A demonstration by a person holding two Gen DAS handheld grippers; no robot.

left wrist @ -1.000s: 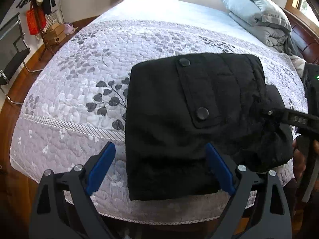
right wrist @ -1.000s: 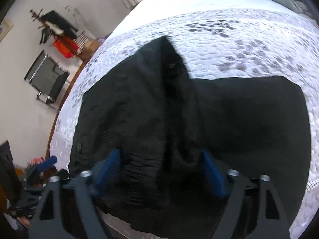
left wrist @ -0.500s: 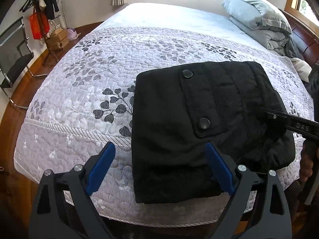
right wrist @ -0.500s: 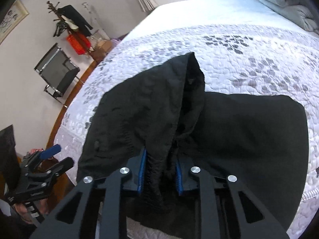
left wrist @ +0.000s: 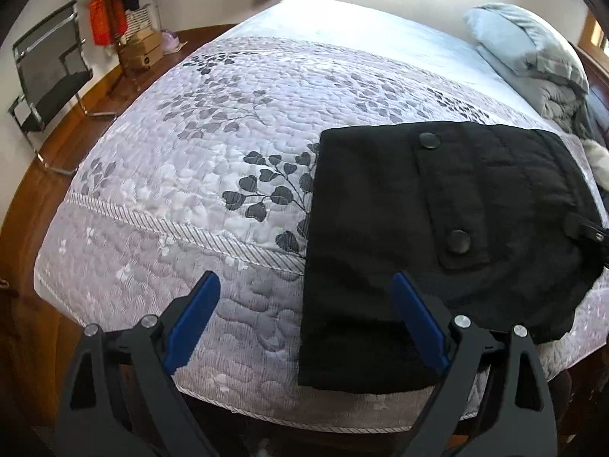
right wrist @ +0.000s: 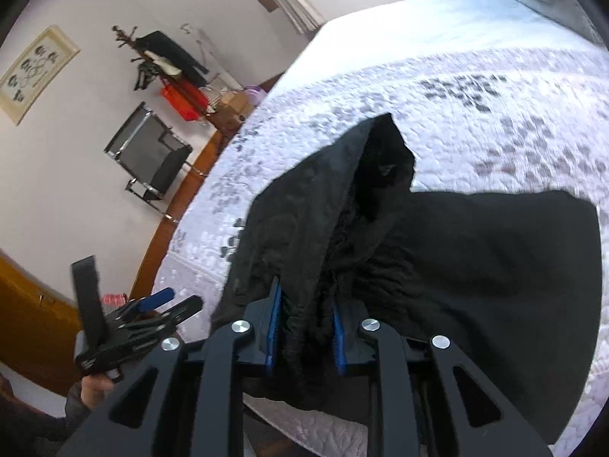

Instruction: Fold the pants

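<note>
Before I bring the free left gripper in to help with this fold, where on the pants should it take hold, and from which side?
Judging by the pose, take the near corner of the pants, coming in low from the bed's front edge. There the layers end in one straight edge hanging slightly over the side, so open fingers can slip around it. The right gripper already pinches the opposite end.

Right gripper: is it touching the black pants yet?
Touching. The right wrist view shows the right gripper shut on a bunched fold of the black pants, with fabric pinched between both blue pads.
</note>
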